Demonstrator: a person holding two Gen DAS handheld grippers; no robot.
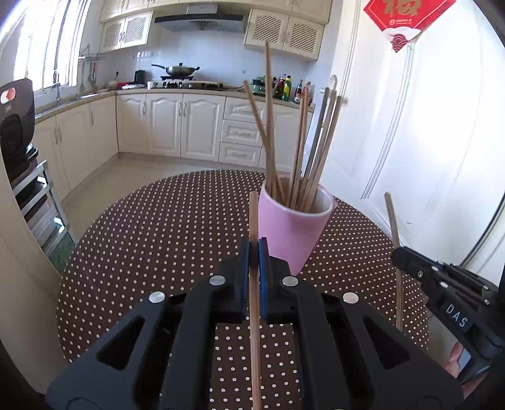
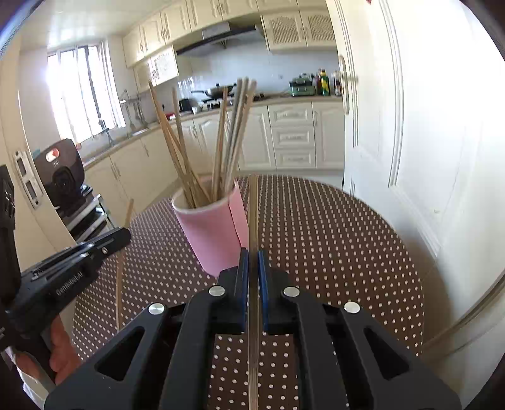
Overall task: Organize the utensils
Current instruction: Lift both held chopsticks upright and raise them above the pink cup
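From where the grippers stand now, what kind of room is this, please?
Most likely a home kitchen with a dining table. A wok sits on the gas stove under a range hood, cream cabinets line the walls, and a pink cup stands on the polka-dot tablecloth.

A wok sits on the stove; bottles stand on the counter, a red decoration hangs on the door

Our left gripper and right gripper: both level, pointing forward, side by side, jaws clamped nearly closed on thin sticks.
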